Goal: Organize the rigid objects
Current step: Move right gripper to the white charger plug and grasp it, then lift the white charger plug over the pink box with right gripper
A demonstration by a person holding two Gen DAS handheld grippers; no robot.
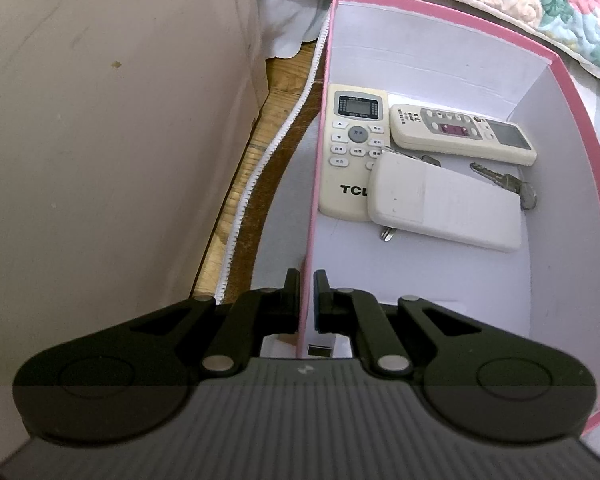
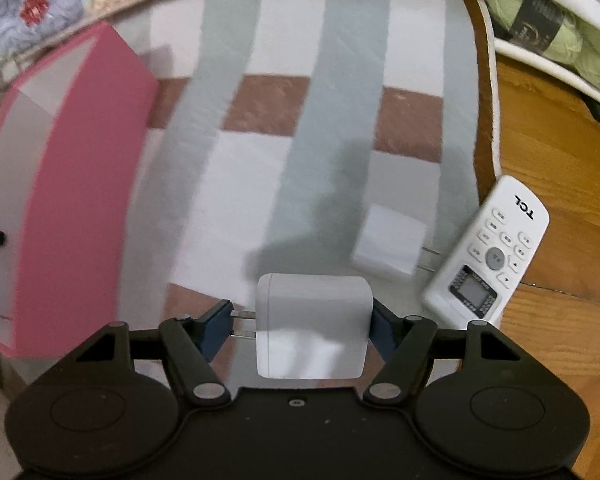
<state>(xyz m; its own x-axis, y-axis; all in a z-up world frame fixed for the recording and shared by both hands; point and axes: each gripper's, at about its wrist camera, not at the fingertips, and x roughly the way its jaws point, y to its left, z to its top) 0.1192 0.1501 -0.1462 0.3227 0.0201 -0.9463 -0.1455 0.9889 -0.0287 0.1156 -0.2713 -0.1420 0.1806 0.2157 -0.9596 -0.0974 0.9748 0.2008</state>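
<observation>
While the pink box (image 1: 572, 92) wall is being pinched by the nearly closed left gripper (image 1: 307, 292), a white charger (image 2: 313, 326) is being held above the checked mat (image 2: 236, 168) by the right gripper (image 2: 298, 324); three remotes (image 1: 446, 204) and keys (image 1: 508, 184) are being kept inside the box.

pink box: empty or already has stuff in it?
Not empty. The pink box holds three remotes, including a TCL remote, plus keys on its floor.

Pink cardboard box w/ white inside (image 1: 572, 128): near half of floor bare, far half crowded w/ three cream plastic remotes (image 1: 444, 204) & metal keys (image 1: 508, 184). Checked cloth mat (image 2: 284, 152) open betw. box & white wall plug (image 2: 392, 240).
</observation>
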